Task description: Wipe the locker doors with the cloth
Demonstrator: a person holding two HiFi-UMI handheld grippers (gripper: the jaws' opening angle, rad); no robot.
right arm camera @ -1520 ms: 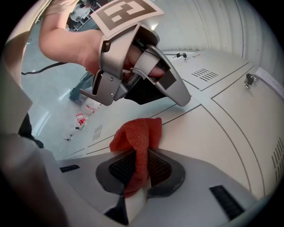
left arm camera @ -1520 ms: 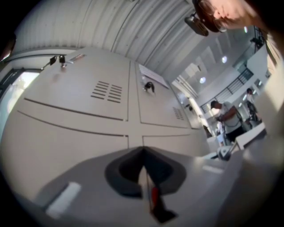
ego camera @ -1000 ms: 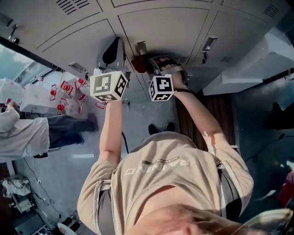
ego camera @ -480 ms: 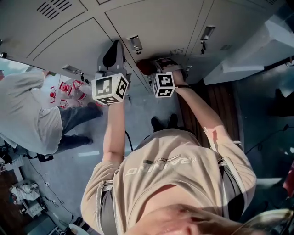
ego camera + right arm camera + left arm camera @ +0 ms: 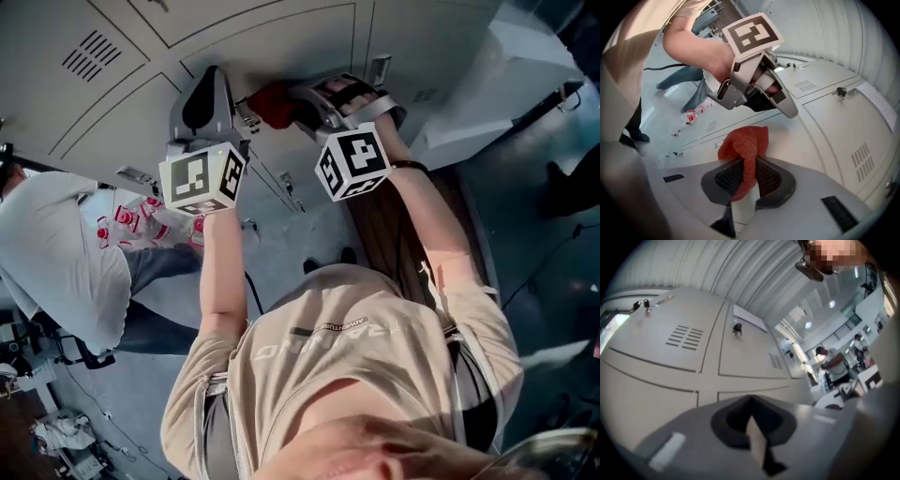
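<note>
1. Red knitted cloth (image 5: 743, 145) is clamped in my right claw (image 5: 746, 177). The jaws are pinched on its lower fold, and its bunched end pokes forward against a pale grey locker door (image 5: 825, 126).
2. My left claw (image 5: 752, 423) has its jaws together with nothing between them. It rides just beside the right one and points at the same bank of doors.
3. Over the last second the cloth has travelled. It sat close under one latch, and now it lies on open panel, left of a latch (image 5: 380, 67). Both claws have climbed in the head view. I judge this as mid-stroke, with most doors yet to be wiped.
4. Farther out, a bystander in white (image 5: 56, 253) has come closer at the left, but is well apart from my arms.
5. Hard to tell:
   - My head swung too, so part of that shift may be only the view.
   - I cannot tell whether the cloth presses firmly or merely touches.
   - No smear or trail shows which doors are done.
   - In the head view the marker cubes (image 5: 200, 178) cover both claws' jaws.
</note>
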